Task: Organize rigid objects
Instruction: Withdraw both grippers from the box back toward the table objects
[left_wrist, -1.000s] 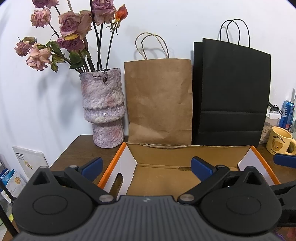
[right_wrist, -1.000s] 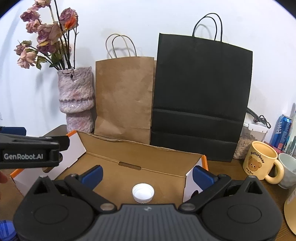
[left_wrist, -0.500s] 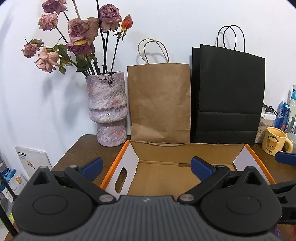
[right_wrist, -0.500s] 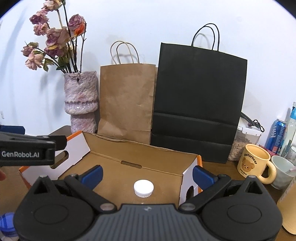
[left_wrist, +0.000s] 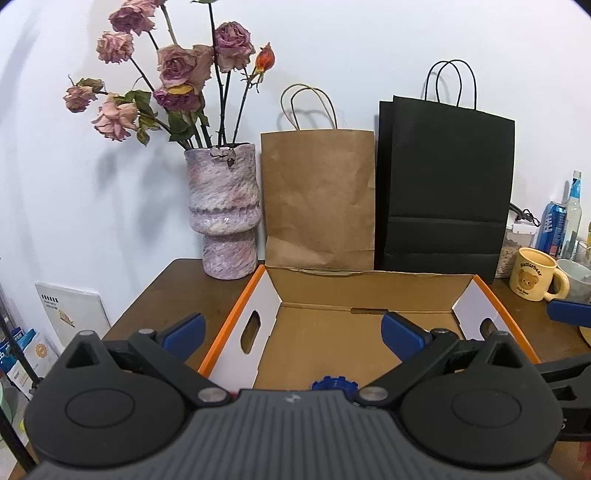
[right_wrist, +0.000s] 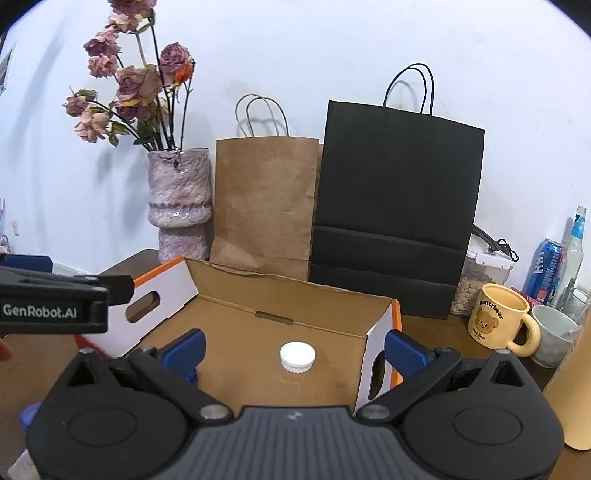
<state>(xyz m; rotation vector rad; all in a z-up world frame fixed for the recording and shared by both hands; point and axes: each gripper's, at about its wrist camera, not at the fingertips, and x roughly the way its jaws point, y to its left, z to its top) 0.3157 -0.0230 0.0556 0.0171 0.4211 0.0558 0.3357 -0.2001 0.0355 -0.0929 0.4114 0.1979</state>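
Since both grippers had pulled back and up over the last second, the box (left_wrist: 332, 332) sat lower and farther ahead in both views than it did before, and stuff near its front edge came into sight. A blue cap (left_wrist: 334, 384) peeked out just above the left gripper's (left_wrist: 291, 328) body, which wasn't visible a second ago. In the right view the white cap (right_wrist: 297, 356) had slid from right at the body's edge to a spot well ahead of the right gripper (right_wrist: 293, 345), lying flat on the box floor.

My read: that retreat looked like a release just finished, so a couple of pieces were already sorted into the box and the hands were heading off for the next one. Can't tell from this what that next piece would be.

Both grippers were spread wide with nothing between the fingers. The white cap lay straight ahead of the right gripper, roughly centred between its two blue pads (right_wrist: 404, 349) but beyond them, not touching. The blue cap was below and close in front of the left gripper, mostly hidden by the body, so I can't say exactly how it lay. The left gripper also showed off to the right one's left, hovering beside the box's near-left wall.

Behind the box stood a vase (left_wrist: 225, 210), a brown bag (left_wrist: 317, 199) and a black bag (left_wrist: 447, 184), with a mug (right_wrist: 498, 317) off to the right.
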